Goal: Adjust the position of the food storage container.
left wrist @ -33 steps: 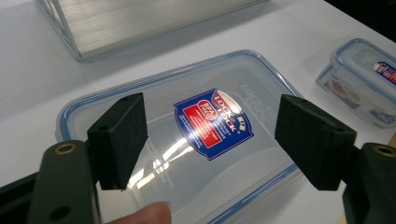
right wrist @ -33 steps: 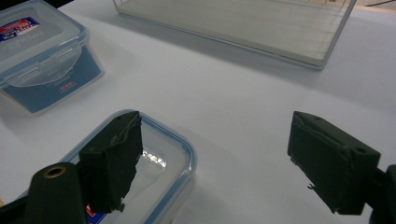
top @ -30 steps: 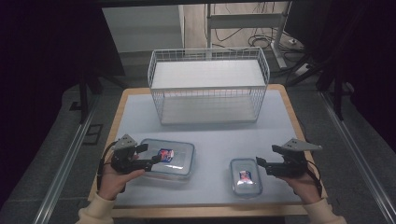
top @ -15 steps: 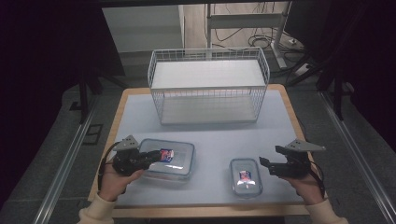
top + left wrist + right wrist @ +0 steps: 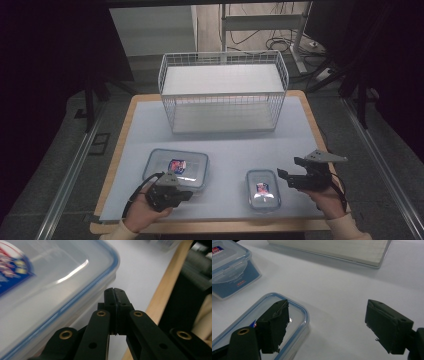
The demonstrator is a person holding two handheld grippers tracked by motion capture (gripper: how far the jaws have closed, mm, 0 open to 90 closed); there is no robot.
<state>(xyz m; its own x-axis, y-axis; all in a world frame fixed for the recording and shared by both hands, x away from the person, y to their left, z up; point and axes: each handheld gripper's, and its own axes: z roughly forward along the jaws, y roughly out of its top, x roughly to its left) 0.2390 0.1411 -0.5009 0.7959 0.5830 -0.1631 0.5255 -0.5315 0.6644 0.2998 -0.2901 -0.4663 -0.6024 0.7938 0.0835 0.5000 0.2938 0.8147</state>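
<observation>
A large clear lidded container (image 5: 175, 167) with a blue seal and a label lies at the table's front left. My left gripper (image 5: 188, 195) sits at its near right corner, low over the mat. The gripper's jaws have just been closing and are now shut (image 5: 115, 293) with nothing between them, right beside the container's wall (image 5: 50, 295). A small lidded container (image 5: 263, 189) lies front right. My right gripper (image 5: 281, 176) hovers just right of it, open (image 5: 327, 325), its left jaw over the small lid (image 5: 295, 312) and nothing between the jaws.
A white wire basket (image 5: 222, 95) stands at the back middle of the pale mat (image 5: 230, 150). The wooden table edge (image 5: 162, 290) runs close by the left gripper. The large container (image 5: 229, 272) shows far left in the right gripper view.
The left gripper slid from the large container's left side to its near right corner, sinking a little, and its jaws went from open to shut. The right gripper stayed put.
</observation>
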